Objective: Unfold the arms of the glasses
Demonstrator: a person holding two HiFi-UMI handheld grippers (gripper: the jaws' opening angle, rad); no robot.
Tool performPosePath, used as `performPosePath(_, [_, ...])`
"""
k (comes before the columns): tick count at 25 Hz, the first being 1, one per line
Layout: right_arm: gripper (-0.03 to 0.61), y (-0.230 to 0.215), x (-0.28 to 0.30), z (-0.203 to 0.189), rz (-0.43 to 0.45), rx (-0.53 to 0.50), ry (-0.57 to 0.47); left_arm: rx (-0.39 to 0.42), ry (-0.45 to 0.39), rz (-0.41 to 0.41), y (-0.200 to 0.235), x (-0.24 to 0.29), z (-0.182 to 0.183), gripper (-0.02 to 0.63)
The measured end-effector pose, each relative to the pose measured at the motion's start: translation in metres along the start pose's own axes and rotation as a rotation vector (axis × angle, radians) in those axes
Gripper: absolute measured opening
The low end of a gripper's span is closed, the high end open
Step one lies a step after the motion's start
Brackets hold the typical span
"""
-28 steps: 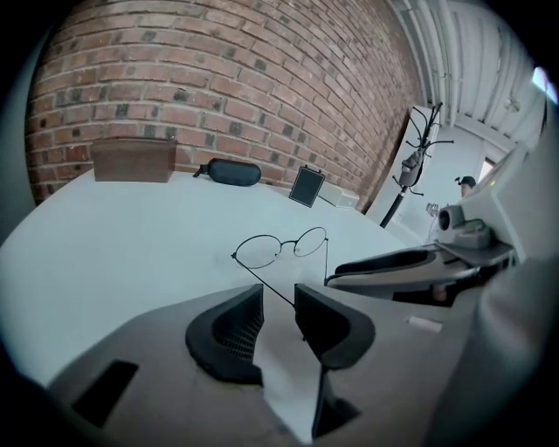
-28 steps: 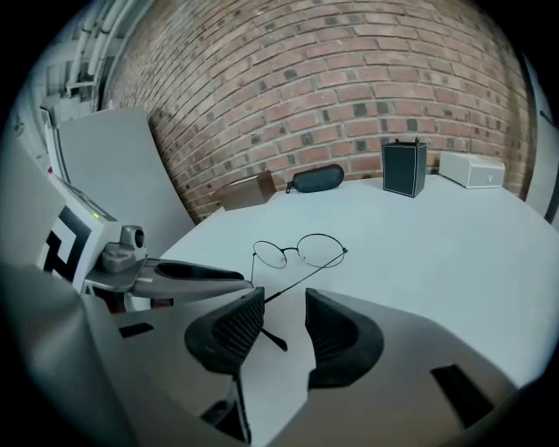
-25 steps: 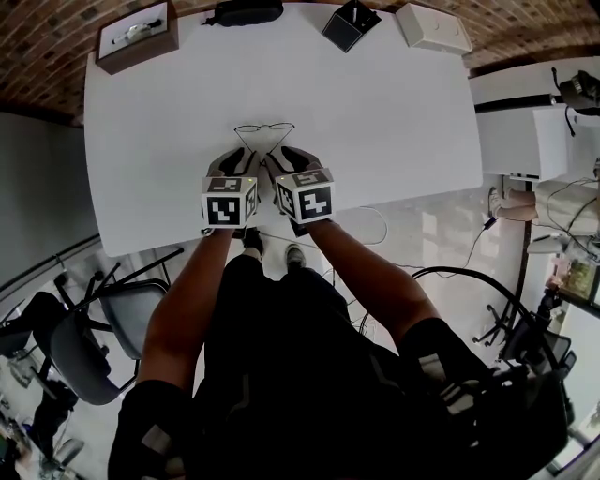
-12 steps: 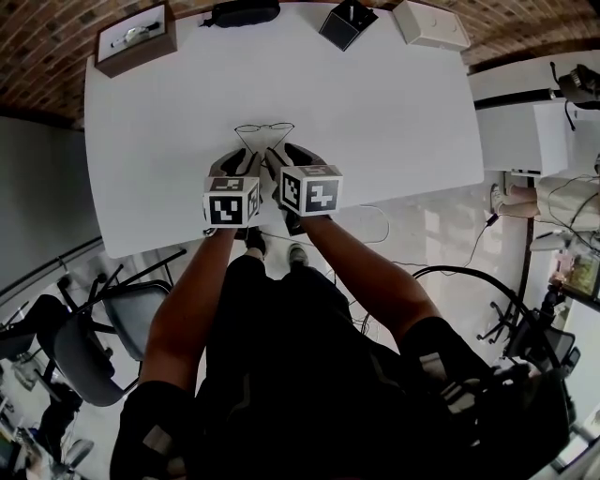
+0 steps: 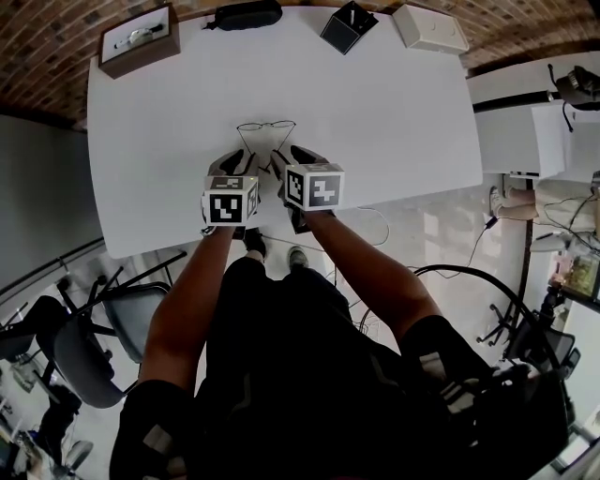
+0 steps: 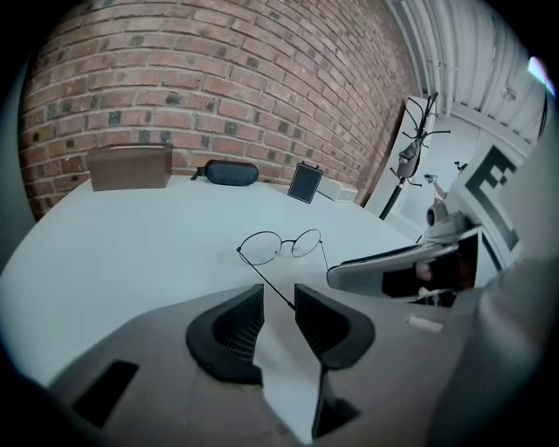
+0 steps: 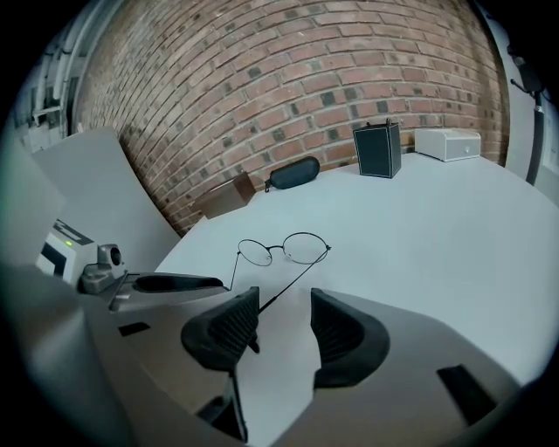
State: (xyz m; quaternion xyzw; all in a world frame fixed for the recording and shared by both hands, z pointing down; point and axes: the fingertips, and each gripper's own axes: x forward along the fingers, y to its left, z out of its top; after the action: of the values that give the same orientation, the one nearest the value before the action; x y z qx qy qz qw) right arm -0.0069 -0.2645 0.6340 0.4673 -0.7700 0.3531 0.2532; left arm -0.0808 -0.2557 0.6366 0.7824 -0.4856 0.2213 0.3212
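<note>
Thin round wire glasses lie on the white table, lenses away from me, both arms swung out toward the grippers. My left gripper stands just behind them; in the left gripper view the tip of one arm lies in the narrow gap of this gripper, against the right finger, and the pads do not clamp it. My right gripper has just been opening. The other arm runs between its spread jaws, close to the left finger, unpinched.
Along the table's far edge stand a brown box with a watch, a black glasses case, a black square holder and a white box. The near table edge runs right under my grippers. An office chair is at the lower left.
The right gripper has rolled and shifted slightly right, and its jaws stand wider apart. The left gripper and the glasses have stayed in place.
</note>
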Motion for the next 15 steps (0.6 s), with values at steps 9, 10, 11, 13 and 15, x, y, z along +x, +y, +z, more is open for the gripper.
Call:
performPosePath(9, [0.150,-0.015,-0.010,0.001,0.003,-0.119,0.020,0.020,0.022,0.007,0.011,-0.005,0.000,0.114])
performPosePath(10, [0.150,-0.018,-0.011,0.001,0.002,-0.133,0.020,0.012,0.025,0.002,0.011,-0.006,0.000,0.114])
performPosePath(11, [0.150,-0.021,-0.013,0.002,0.001,-0.148,0.021,0.009,0.027,-0.001,0.012,-0.006,0.000,0.114])
performPosePath(13, [0.150,-0.026,-0.015,0.004,-0.004,-0.184,0.019,0.033,0.025,0.003,0.014,-0.006,0.002,0.114])
performPosePath(15, [0.150,-0.032,-0.016,0.008,-0.014,-0.215,0.017,0.078,0.026,0.012,0.015,-0.005,0.003,0.114])
